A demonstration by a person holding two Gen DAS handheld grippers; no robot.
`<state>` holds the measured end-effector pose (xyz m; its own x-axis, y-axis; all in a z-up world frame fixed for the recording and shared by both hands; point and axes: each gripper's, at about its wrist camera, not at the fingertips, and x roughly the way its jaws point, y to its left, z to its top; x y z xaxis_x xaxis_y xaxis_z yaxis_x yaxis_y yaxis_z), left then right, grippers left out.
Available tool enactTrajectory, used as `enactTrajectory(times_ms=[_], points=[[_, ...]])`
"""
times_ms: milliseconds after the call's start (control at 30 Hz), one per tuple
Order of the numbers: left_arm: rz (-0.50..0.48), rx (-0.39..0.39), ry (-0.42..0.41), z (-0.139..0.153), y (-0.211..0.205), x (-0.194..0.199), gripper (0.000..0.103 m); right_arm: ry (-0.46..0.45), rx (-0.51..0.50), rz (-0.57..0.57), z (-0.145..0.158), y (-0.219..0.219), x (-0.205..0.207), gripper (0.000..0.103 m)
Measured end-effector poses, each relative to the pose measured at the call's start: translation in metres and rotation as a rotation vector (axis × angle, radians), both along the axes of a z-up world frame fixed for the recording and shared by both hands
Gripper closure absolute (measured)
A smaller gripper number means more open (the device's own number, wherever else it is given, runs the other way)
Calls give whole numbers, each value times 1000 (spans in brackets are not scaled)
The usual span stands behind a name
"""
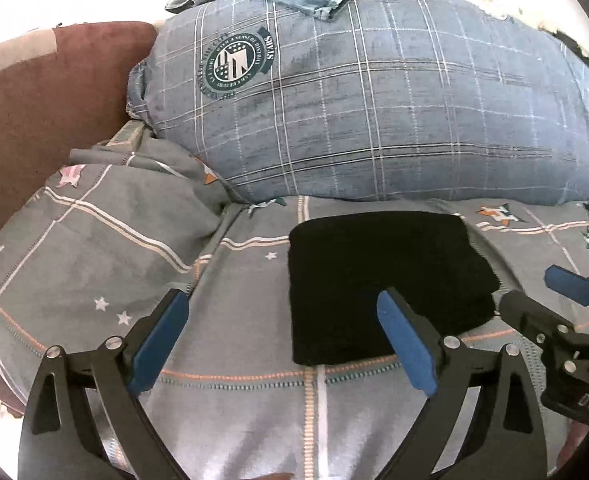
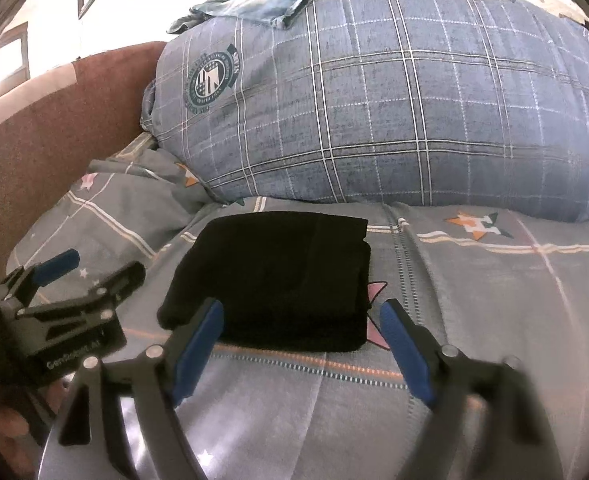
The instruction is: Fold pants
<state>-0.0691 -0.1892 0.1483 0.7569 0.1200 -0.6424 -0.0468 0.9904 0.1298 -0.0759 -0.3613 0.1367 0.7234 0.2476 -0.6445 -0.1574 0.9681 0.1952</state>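
Most work looked done: black pants (image 2: 278, 280) lay as a compact folded stack mid-bed, near the pillow (image 2: 374, 100). Left gripper (image 1: 282, 344) and right gripper (image 2: 302, 344) fingers apart, holding nothing.

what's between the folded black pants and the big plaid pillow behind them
Nothing: only a bare strip of grey bedsheet separates the black pants from the plaid pillow, as the right wrist view shows.
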Motion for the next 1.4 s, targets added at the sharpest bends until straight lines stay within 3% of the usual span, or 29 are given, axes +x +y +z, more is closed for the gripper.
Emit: enactTrajectory(times_ms=[167, 733, 1400], points=[[-4, -46, -1, 1, 4, -1, 7, 1, 6, -9, 1, -2, -2, 21], [17, -96, 27, -6, 17, 4, 7, 14, -16, -15, -4, 11, 7, 20], [42, -114, 49, -14, 23, 6, 7, 39, -24, -7, -12, 21, 12, 20]])
